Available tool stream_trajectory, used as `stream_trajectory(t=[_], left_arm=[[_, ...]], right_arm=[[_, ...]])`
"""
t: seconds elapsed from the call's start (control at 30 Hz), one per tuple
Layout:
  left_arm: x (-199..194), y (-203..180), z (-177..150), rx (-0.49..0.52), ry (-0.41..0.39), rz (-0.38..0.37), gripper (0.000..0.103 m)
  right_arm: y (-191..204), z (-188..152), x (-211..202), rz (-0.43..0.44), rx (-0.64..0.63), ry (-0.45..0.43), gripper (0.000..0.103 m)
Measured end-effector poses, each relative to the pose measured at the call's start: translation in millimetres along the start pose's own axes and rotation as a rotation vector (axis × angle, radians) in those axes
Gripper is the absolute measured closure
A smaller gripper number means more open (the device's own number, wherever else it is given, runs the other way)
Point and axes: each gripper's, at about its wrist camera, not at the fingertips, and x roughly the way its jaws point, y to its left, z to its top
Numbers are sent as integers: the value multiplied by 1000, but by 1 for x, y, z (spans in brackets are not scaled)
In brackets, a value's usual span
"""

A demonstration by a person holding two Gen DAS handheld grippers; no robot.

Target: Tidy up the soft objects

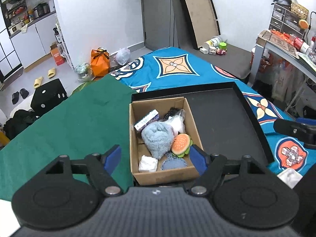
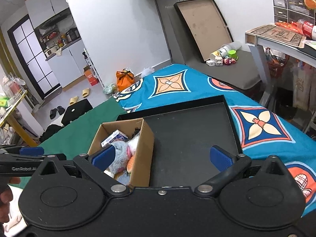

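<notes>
Left gripper (image 1: pixel 156 157): jaws gaping wide, gripping nothing, hovering over the cardboard box (image 1: pixel 194 126).
Right gripper (image 2: pixel 165 157): jaws spreading fully, empty.
Soft toys: blue plush (image 1: pixel 157 138), burger (image 1: pixel 181 143) lying inside the box.
Box: sitting in black tray (image 1: pixel 223 118) on the bed (image 1: pixel 173 67).

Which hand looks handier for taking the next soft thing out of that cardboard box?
Probably the left. The left gripper hangs open right above the cardboard box, blue fluffy toy between its fingers. The right gripper, also open, faces mostly the bare black tray.
</notes>
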Motion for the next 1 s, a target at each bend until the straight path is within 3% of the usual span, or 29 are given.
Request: stream_trajectory(t=[0.37, 1.0], left_arm=[[-52, -3, -18, -49, -79, -35, 11], [-106, -7, -60, -109, -158, -35, 9]], right_arm=[[3, -8, -36, 43, 6, -27, 0], [13, -31, -72, 78, -42, -25, 0]])
